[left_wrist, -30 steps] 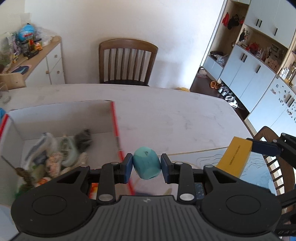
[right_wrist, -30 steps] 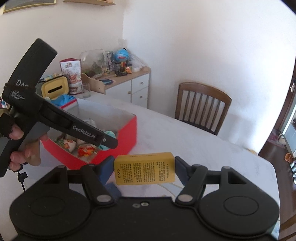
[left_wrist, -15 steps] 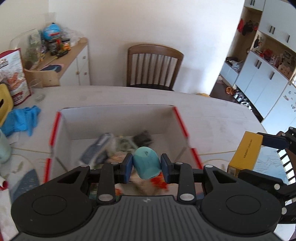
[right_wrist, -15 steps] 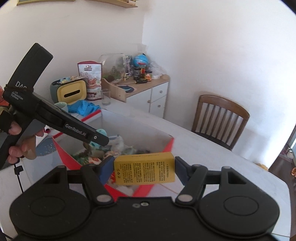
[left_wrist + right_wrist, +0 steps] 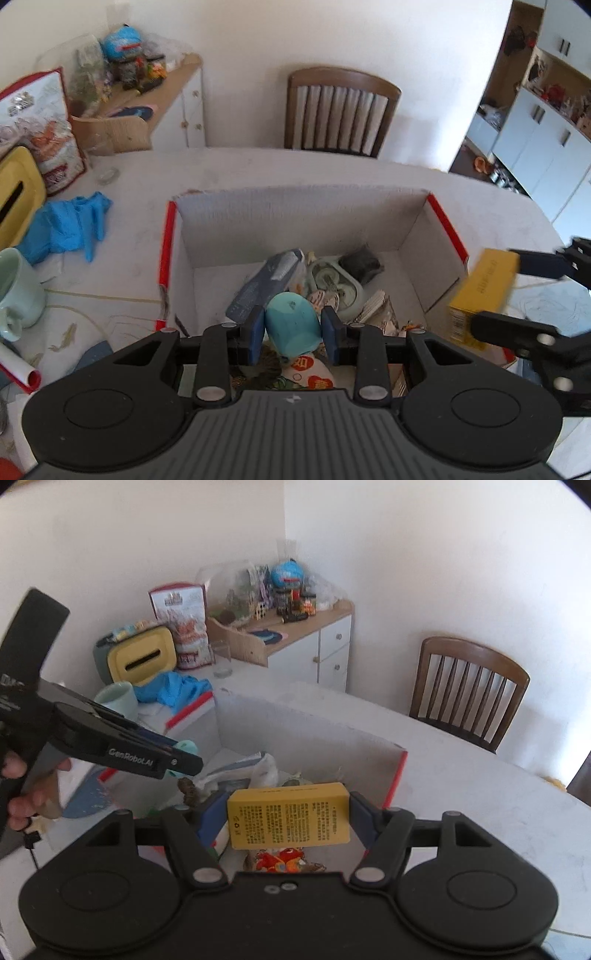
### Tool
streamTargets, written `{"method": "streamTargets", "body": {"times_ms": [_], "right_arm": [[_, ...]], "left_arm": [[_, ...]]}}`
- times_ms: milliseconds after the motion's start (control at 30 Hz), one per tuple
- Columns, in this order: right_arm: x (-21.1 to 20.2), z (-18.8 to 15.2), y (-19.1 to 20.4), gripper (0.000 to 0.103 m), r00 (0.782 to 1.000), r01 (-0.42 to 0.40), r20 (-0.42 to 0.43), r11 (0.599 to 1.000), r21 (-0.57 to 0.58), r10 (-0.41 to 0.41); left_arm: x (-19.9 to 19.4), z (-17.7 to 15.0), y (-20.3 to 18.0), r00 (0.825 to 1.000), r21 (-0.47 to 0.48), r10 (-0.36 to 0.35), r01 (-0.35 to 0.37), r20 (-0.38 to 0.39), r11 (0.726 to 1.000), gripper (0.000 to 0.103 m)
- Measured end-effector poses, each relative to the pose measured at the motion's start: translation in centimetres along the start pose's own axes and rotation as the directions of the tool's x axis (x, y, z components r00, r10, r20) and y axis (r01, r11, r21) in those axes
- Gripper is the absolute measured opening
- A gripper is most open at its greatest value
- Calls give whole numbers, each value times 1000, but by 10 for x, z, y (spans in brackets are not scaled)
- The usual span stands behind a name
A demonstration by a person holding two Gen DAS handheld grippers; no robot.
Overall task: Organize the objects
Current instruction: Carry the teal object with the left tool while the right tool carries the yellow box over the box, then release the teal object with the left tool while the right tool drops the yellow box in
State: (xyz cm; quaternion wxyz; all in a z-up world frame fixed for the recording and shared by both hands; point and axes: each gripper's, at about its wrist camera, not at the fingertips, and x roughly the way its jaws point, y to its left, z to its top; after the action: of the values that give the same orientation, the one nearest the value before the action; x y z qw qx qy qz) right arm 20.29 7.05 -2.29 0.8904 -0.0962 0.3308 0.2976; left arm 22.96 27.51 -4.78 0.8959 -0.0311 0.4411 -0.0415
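White tabletop point(image 5: 332, 173) fills the scene, and both grippers are now right over the red-edged cardboard box point(image 5: 445, 225) — a second ago the left one was off past its right wall, with the box only at the left edge of its view. Left gripper point(image 5: 293, 330) tips steeply down, its blue pads clamped on a teal rounded object point(image 5: 291, 325) that hangs above the jumble of packets and toys in the box. Right gripper point(image 5: 290, 819) slants down too, jaws set wide and pinching a yellow carton point(image 5: 288, 818) by its two ends — the carton sits over the box's near right corner, clear of the floor of the box. A hand point(image 5: 26, 786) grips the left tool's handle. Farther off lie a blue cloth point(image 5: 62, 225) and a pale green mug point(image 5: 16, 291), then a wooden chair point(image 5: 340, 110) against the wall.
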Motion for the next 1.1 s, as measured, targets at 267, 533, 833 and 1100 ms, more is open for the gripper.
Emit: {"method": "streamTargets", "body": {"times_ms": [267, 533, 833, 1100], "right_arm": [[52, -3, -1, 68, 995, 62, -82, 998, -23, -63], [71, -7, -3, 69, 991, 37, -128, 999, -32, -41], [80, -7, -7, 69, 983, -3, -183, 1000, -28, -2], [73, -6, -11, 72, 985, -5, -170, 1000, -11, 4]], "left_arm": [[25, -11, -15, 998, 80, -31, 35, -46, 996, 32], [48, -17, -19, 995, 114, -29, 39, -92, 993, 32], [57, -16, -23, 993, 173, -32, 52, -114, 984, 32], [58, -14, -24, 993, 178, -32, 52, -115, 983, 33]]}}
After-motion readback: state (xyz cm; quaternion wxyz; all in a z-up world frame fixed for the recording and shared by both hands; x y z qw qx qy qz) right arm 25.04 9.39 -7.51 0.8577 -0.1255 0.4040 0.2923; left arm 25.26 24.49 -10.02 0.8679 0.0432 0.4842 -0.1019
